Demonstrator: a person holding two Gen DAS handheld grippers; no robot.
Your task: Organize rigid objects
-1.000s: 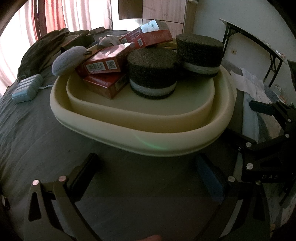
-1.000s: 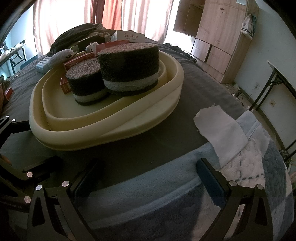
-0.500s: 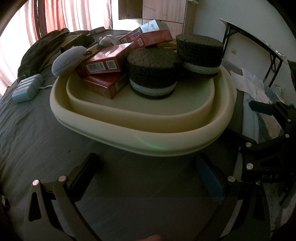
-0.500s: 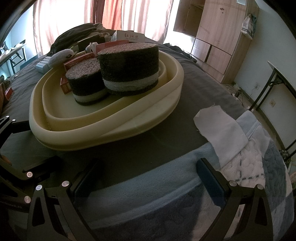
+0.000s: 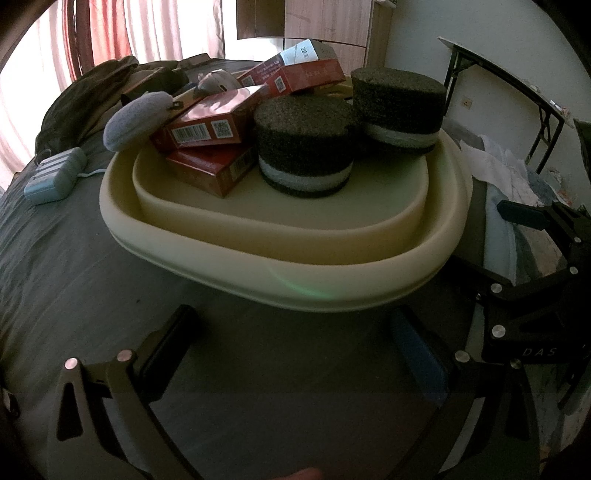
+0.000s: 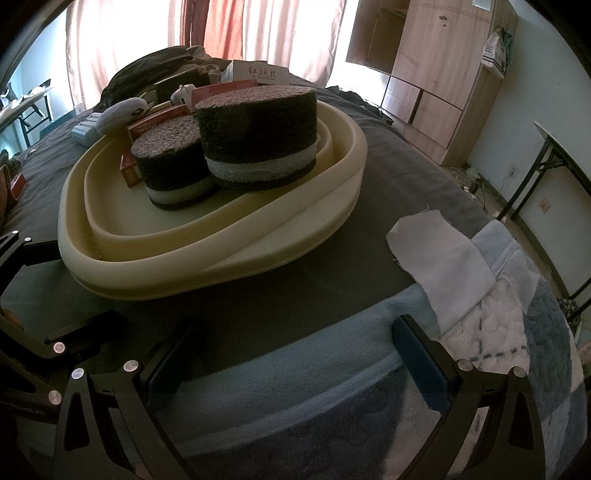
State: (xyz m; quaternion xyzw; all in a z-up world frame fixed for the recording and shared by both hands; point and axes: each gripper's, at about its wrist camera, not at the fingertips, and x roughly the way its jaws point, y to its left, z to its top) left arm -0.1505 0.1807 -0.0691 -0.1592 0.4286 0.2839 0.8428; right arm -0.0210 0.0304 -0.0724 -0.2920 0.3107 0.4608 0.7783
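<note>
Both the left gripper (image 5: pixel 291 354) and right gripper (image 6: pixel 295 354) are hovering unchanged, fingers spread and empty, just short of the cream oval foam tray (image 5: pixel 280 258) sitting on the grey bed (image 5: pixel 74 266), holding two dark round foam blocks (image 5: pixel 304 147) and red cardboard boxes (image 5: pixel 210 125).

A dark grey bedsheet (image 5: pixel 92 280) covered the bed. Toward 3 o'clock in the right wrist view, a white cloth scrap (image 6: pixel 439 251) lay on a pale blue quilted blanket (image 6: pixel 509 325). At 1 o'clock stood a wooden wardrobe (image 6: pixel 436 70), and a folding table's black legs (image 6: pixel 535 173) showed at the right edge. Pink curtains (image 6: pixel 258 33) hung at 12 o'clock, bright with daylight. At 11 o'clock a dark heap of clothing (image 6: pixel 147 74) sat on the bed.
</note>
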